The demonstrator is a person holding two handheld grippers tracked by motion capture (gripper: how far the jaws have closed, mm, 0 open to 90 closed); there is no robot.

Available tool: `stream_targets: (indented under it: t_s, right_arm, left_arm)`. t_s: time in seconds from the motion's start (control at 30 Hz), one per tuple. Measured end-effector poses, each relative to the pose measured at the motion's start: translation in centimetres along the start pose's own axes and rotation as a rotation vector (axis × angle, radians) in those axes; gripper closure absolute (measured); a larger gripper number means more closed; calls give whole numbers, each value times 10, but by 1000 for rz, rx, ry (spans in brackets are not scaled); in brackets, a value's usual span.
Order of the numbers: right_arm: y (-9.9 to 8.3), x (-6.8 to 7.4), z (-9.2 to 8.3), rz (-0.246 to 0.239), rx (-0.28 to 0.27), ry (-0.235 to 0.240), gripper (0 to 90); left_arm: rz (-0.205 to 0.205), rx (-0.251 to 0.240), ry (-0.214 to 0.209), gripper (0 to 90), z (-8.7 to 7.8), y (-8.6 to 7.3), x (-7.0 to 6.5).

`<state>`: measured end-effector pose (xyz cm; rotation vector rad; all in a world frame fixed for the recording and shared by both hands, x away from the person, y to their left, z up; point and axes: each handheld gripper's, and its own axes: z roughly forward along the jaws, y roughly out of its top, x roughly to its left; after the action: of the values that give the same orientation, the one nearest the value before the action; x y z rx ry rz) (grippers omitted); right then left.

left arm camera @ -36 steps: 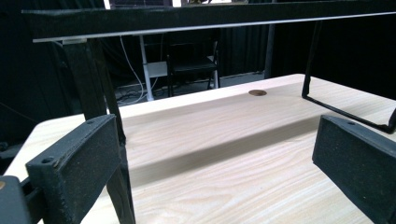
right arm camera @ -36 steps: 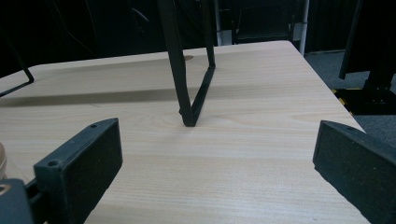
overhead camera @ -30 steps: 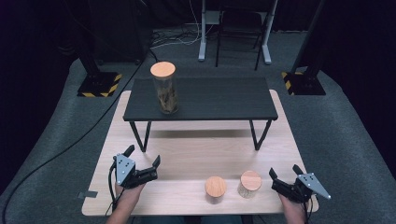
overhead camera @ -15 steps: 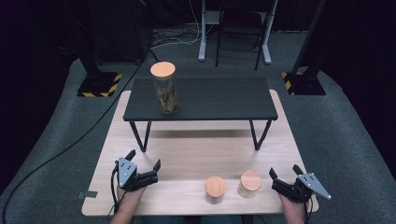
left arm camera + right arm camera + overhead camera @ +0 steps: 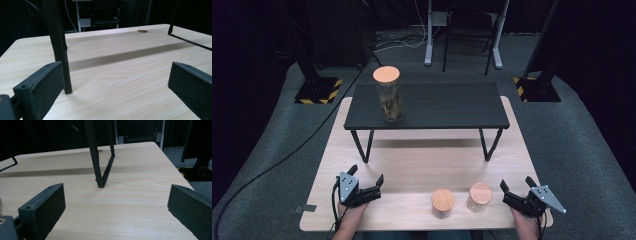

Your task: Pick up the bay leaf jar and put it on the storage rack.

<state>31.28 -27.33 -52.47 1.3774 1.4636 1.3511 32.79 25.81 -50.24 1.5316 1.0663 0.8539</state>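
Observation:
A tall clear jar [image 5: 388, 95] with a round wooden lid stands on the left end of a small black raised table [image 5: 447, 107]. Two short jars with wooden lids sit near the front edge of the light wooden table [image 5: 422, 160]: one [image 5: 443, 202] at centre, the other [image 5: 480, 196] just to its right. My left gripper [image 5: 366, 175] rests at the front left, open and empty. My right gripper [image 5: 517, 183] rests at the front right, open, a little right of the second short jar. In the gripper views both pairs of jaws stand wide apart over bare wood.
The black table's thin metal legs [image 5: 58, 47] [image 5: 98, 157] stand ahead of each gripper. Black stands with yellow-striped bases [image 5: 318, 90] sit on the grey floor behind, and a cable [image 5: 287, 150] runs along the left.
My left gripper has drifted slightly toward the near edge and right. The right gripper and the jars have not moved.

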Motion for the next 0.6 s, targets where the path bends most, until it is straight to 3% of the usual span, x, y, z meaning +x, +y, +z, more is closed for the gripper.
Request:
stream_targets:
  t_s: [0.6]
  right_arm:
    - [0, 0, 0, 0, -1, 1, 8]
  left_arm:
    - [0, -1, -4, 1, 4, -15, 1]
